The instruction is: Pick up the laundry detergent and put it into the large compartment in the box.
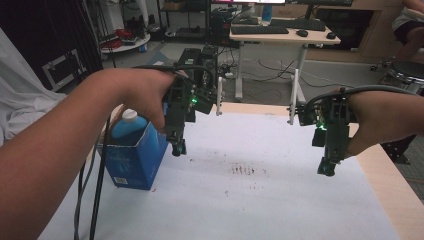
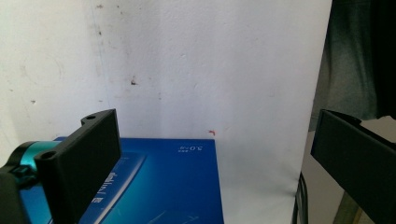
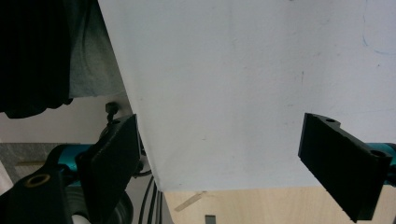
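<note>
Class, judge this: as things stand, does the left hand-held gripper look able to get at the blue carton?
Probably yes. The left hand-held gripper hangs just beside the blue carton, jaws wide open and empty, with nothing between them. The bottle standing inside the carton could crowd a grip on its top edge.

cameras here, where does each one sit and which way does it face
High view: above the person's side, looking forward and down on the white sheet; both forearms, left tool and right tool show.
Left gripper view: rides the left tool, looking down at the blue carton; its black jaws stand apart.
Right gripper view: rides the right tool, looking down at the sheet's edge; jaws apart.
Shared: high and left gripper views both show the carton; all show the sheet.
</note>
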Available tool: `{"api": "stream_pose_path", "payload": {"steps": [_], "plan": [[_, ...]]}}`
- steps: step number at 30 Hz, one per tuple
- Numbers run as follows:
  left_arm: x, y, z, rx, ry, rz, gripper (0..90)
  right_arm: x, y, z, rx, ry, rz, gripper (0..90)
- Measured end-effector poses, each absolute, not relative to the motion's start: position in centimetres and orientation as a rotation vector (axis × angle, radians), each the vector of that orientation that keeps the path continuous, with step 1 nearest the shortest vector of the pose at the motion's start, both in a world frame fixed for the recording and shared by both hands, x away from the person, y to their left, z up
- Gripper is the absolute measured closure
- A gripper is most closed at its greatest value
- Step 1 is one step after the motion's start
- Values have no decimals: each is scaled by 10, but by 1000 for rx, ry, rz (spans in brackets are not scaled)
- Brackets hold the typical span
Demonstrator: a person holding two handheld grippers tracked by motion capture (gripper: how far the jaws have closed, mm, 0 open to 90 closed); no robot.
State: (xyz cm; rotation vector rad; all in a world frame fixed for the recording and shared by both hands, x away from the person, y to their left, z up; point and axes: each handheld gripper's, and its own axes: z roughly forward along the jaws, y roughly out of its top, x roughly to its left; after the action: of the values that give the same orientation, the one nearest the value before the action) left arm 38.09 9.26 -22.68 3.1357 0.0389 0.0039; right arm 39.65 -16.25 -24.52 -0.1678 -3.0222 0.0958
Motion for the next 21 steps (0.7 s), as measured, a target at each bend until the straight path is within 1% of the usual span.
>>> {"api": "stream_pose_path", "payload": {"steps": [21], "plan": [[382,92,-228,3132,34,3,17,397,-161,-245,-156,-3025,87,120]]}}
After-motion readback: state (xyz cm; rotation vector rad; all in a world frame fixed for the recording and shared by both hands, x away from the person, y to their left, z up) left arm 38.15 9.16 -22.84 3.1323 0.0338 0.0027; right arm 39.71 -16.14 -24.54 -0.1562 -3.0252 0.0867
